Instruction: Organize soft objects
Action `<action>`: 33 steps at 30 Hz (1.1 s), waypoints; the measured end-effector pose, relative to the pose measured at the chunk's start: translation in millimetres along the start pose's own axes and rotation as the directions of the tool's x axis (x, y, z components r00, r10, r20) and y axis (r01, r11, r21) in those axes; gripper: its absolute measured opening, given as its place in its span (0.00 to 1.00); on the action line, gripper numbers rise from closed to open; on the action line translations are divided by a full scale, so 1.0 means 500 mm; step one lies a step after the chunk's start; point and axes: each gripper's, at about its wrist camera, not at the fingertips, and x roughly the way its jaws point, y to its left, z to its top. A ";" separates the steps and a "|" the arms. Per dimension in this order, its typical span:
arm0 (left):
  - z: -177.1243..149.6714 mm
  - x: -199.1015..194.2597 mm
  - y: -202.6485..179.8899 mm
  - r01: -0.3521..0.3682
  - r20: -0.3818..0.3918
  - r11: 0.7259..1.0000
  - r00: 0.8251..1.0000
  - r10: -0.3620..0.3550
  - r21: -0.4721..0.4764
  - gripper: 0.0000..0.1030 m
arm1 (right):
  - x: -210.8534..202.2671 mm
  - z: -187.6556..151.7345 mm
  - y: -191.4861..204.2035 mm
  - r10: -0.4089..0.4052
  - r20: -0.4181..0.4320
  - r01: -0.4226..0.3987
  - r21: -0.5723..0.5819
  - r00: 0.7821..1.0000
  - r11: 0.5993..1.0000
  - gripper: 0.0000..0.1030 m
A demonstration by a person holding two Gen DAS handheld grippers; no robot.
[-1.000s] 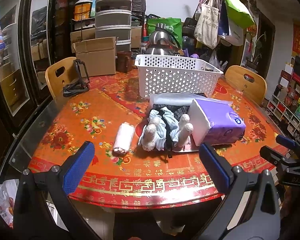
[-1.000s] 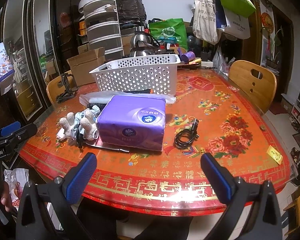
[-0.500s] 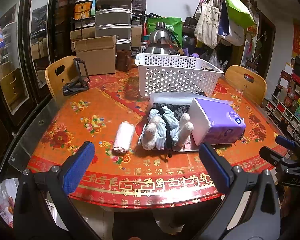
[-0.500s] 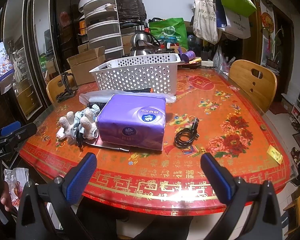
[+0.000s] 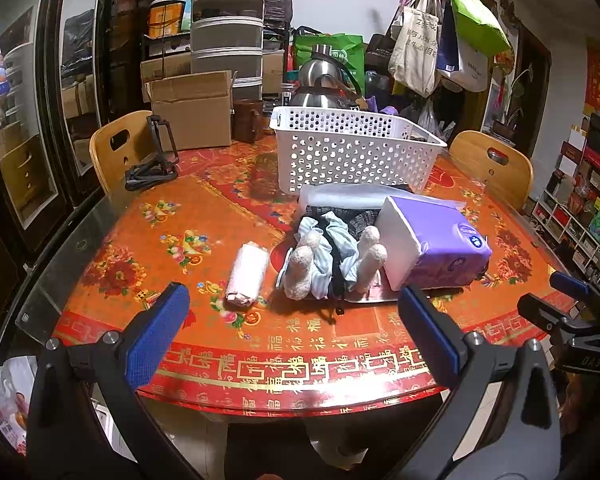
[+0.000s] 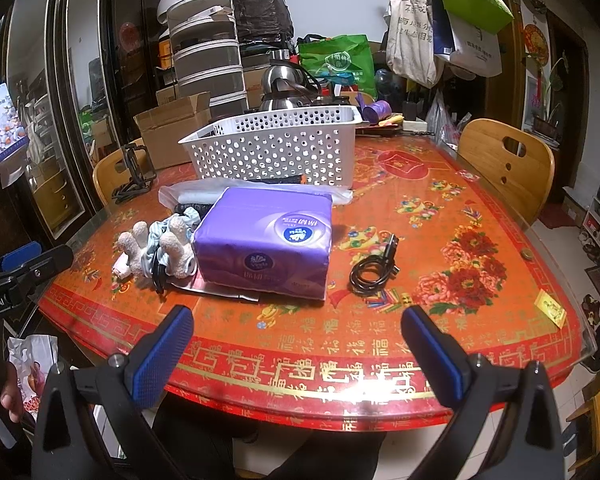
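Nothing has moved. Left tool (image 5: pixel 292 320) and right tool (image 6: pixel 296 344) both hang spread, empty. Risk: sock bundle (image 5: pixel 332 258) touches tissue pack (image 5: pixel 436 240); a grab may drag both off the counter (image 5: pixel 204 216).

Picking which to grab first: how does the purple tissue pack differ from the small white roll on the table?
The purple tissue pack is a big, boxy block; the white roll is a small, slim cylinder. The pack leans against the plush toy pile; the roll lies alone to its left. Both rest on the table, outside the white basket.
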 end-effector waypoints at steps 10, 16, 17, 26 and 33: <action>-0.001 0.002 -0.001 -0.001 0.005 1.000 1.000 0.001 -0.006 1.00 | 0.013 -0.007 -0.008 -0.003 -0.014 0.003 0.010 1.000 1.000 1.00; -0.003 0.027 0.022 -0.021 0.002 0.999 1.000 0.021 -0.030 1.00 | 0.075 -0.028 -0.050 -0.039 -0.075 0.042 0.028 0.996 0.999 1.00; -0.005 0.039 0.028 -0.032 -0.009 0.999 0.999 0.032 -0.033 1.00 | 0.087 -0.031 -0.059 -0.048 -0.089 0.051 0.029 0.995 0.998 1.00; -0.042 0.186 0.087 -0.080 -0.162 0.996 0.984 0.074 -0.028 1.00 | 0.170 -0.052 -0.125 -0.130 -0.170 0.136 0.026 0.977 0.990 1.00; -0.066 0.276 0.131 -0.071 -0.214 0.996 0.975 0.060 -0.045 1.00 | 0.197 -0.035 -0.143 -0.162 -0.153 0.164 0.000 0.975 0.986 1.00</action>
